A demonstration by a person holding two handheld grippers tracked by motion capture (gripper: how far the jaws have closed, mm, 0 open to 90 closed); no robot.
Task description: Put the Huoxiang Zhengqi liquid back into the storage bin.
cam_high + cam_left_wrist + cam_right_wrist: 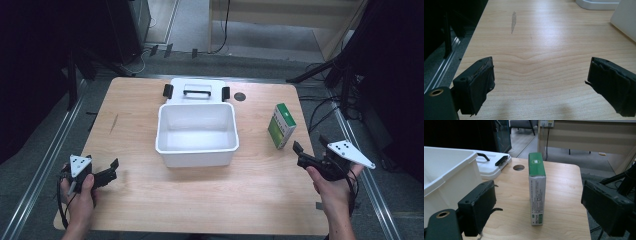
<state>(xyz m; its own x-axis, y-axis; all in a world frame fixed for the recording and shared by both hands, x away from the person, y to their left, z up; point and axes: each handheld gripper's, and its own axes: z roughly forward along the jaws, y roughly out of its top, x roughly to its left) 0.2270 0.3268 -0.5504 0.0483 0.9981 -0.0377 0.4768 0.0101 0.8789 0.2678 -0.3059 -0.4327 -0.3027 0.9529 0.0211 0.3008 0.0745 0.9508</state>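
Nearest you, your left gripper sits low by the table's left front corner, its jaws spread wide over bare wood with nothing between them. Your right gripper hovers at the right edge, jaws well apart and empty, aimed at the green and white carton. That carton stands upright just beyond them, untouched. Left of it sits the open white bin, its lid lying flat behind.
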